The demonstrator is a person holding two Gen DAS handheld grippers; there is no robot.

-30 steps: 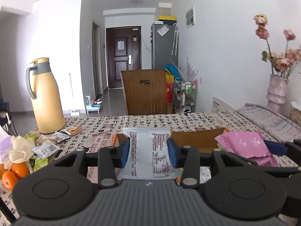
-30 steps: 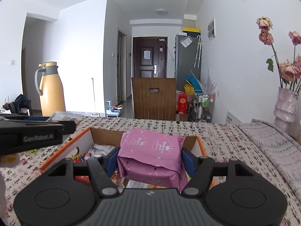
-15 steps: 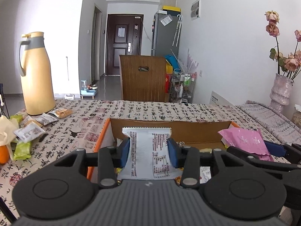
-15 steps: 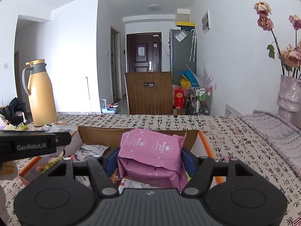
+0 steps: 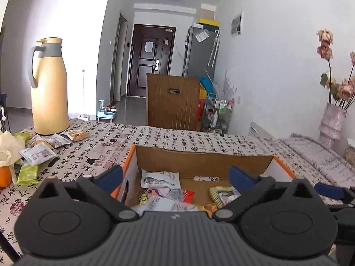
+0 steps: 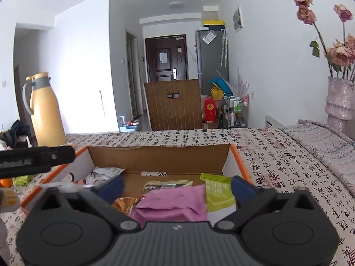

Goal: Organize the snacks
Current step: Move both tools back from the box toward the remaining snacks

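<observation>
Calligraphy-print tablecloth (image 5: 177, 137) bearing cardboard box (image 6: 159, 155) | left gripper (image 5: 175, 176) opening, white packet (image 5: 164, 205) lying loose below | right gripper (image 6: 177, 185) opening, pink packet (image 6: 173, 204) lying unpressed between fingers, inside box

Pretty clearly someone's apartment, dining area opening onto the entry hall. The worktop (image 5: 182, 139) wears a calligraphy-print cloth, with a yellow thermos jug (image 5: 49, 86) and a vase of dried roses (image 6: 339, 97) on it. Behind it are a wooden chair (image 6: 174, 105), a grey fridge (image 6: 212, 55), a cluttered little trolley (image 6: 236, 110) and a dark front door (image 5: 150, 61).
</observation>
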